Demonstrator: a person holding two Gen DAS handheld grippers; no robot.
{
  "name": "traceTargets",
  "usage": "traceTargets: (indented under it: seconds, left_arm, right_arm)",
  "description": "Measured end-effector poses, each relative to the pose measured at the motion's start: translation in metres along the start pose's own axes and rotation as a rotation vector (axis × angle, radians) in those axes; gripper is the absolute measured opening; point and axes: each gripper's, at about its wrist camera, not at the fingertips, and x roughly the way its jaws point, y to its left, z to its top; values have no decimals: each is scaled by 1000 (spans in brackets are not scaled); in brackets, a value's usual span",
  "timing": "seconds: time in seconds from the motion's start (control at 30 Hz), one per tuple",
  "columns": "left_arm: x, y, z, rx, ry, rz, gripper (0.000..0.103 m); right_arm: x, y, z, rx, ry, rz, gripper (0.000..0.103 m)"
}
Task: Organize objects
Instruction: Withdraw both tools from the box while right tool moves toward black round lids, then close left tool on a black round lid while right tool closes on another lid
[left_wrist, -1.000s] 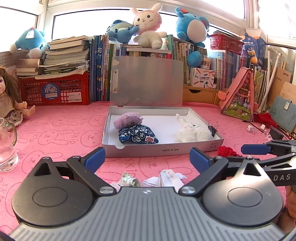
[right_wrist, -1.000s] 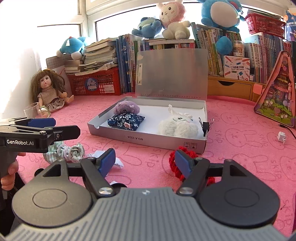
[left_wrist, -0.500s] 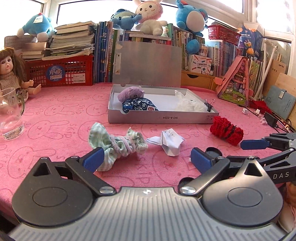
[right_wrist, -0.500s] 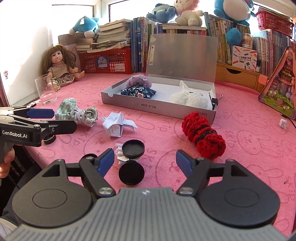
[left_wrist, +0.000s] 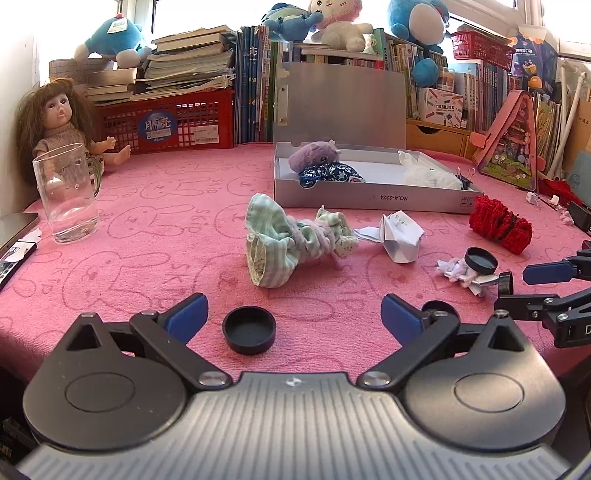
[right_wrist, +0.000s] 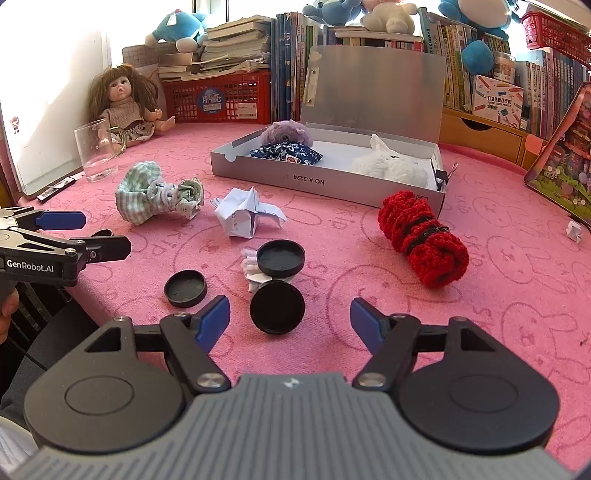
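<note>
Right hand-held gripper (right_wrist: 290, 319) is empty, its jaws closing; a black cap (right_wrist: 277, 306) lies just ahead between them: light, stiff, best pinched across its rim. Left hand-held gripper (left_wrist: 293, 317) gapes wide, empty.

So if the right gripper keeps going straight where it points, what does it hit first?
Most likely the black cap lying just ahead of the right gripper, between its open, empty jaws, which are closing a little. A second cap sits behind it on crumpled paper; depth is hard to judge.
</note>
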Motion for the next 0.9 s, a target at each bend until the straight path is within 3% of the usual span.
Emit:
traceTargets:
  seconds: [0.17, 0.33, 0.9]
  left_arm:
    - [5, 4, -3, -24, 14, 24, 101]
    - [11, 5, -7, -38, 32, 42, 101]
    - [16, 3, -11, -21, 44, 87, 99]
  right_arm:
    - [2, 2, -2, -2, 4, -7, 79]
    - [3, 4, -2, 5, 22, -13, 65]
    - [1, 6, -1, 5, 5, 0, 52]
